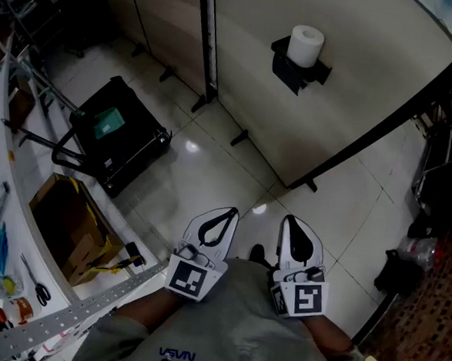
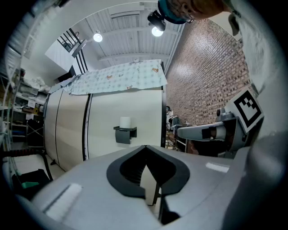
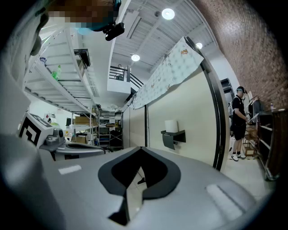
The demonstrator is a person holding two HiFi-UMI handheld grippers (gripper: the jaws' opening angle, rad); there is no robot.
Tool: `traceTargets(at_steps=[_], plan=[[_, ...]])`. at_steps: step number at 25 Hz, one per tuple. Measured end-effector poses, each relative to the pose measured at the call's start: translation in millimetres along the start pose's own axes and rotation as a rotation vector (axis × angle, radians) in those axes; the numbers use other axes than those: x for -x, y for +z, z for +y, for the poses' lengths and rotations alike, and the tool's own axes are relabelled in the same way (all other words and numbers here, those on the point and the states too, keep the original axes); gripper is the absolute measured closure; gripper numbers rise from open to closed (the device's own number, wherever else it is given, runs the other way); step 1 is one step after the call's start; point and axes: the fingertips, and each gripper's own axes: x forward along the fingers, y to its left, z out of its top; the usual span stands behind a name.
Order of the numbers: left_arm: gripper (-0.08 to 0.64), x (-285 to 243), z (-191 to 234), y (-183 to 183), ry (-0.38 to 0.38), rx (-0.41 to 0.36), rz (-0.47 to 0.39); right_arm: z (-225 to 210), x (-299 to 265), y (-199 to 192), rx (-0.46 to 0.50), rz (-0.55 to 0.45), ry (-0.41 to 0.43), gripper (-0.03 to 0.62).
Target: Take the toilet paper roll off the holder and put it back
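A white toilet paper roll (image 1: 306,45) stands upright on a dark holder (image 1: 297,69) fixed to a cream partition wall (image 1: 356,92). The roll (image 2: 125,122) and holder (image 2: 124,134) show far ahead in the left gripper view, and the roll (image 3: 171,126) on its holder (image 3: 173,137) likewise in the right gripper view. My left gripper (image 1: 225,215) and right gripper (image 1: 291,221) are held close to my body, side by side, well short of the wall. Both are shut with nothing between their jaws.
A black case (image 1: 117,133) lies on the tiled floor at left, near an open cardboard box (image 1: 72,227) and a cluttered bench (image 1: 3,276). Partition feet (image 1: 240,137) stick out along the floor. A person (image 3: 238,121) stands beyond the partition's right end.
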Motion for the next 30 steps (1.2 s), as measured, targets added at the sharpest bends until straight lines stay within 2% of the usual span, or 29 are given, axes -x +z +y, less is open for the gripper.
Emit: traceTargets(at_steps=[7, 13, 17, 22, 30], plan=[[0.560, 12.9, 11.5, -8.0, -0.022, 0.012, -0.004, 22.7, -1.1, -8.0, 0.004, 0.031, -0.014, 0.592], [0.560, 3.7, 13.4, -18.2, -0.020, 0.030, 0.022, 15.1, -7.7, -17.2, -0.008, 0.053, -0.016, 0.592], [0.560, -12.0, 19.6, -22.2, -0.007, 0.005, 0.047, 3.2, -24.8, -24.0, -0.037, 0.059, 0.004, 0.592], [0.560, -48.4, 29.4, -20.1, 0.021, 0.009, 0.073, -21.1, -59.2, -21.8, -0.064, 0.051, 0.045, 0.592], [0.560, -147.8, 53.7, -0.1, 0.072, -0.008, 0.085, -96.9, -125.1, -10.1, -0.089, 0.028, 0.080, 0.592]])
